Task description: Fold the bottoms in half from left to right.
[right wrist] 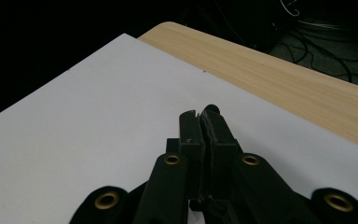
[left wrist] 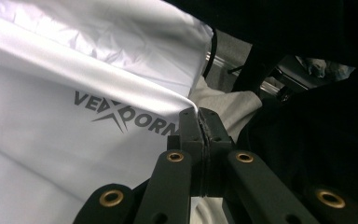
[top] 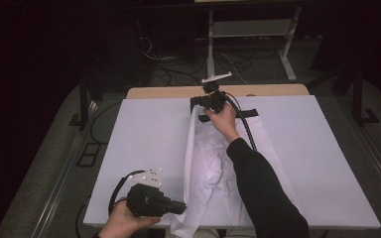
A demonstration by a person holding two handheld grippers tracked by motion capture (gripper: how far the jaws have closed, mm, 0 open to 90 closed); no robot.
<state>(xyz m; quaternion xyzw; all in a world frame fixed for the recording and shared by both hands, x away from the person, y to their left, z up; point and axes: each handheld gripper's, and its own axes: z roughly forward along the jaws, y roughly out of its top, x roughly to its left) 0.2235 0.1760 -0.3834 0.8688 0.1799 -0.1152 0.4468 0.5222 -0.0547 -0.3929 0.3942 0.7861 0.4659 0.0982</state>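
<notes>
White cloth [top: 206, 168] lay lengthwise down mid-board [top: 144, 134], its near end hanging off the front edge and partly covered by the right sleeve [top: 263, 188]. Left gripper [top: 181, 207] was clamped on the cloth's near edge, by a partly cut-off logo [left wrist: 121, 114]. Right gripper [top: 194, 104] held the far corner; its jaws looked closed, but no cloth was visible between them.

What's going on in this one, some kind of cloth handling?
A person works a white garment on a white board with a gripper in each hand. The left gripper, at the near edge, has its jaws closed on the fabric's edge beside a printed logo. The right gripper is at the garment's far end with its jaws together; whether cloth is caught between them cannot be told. The garment lies stretched lengthwise, still wrinkled.
</notes>
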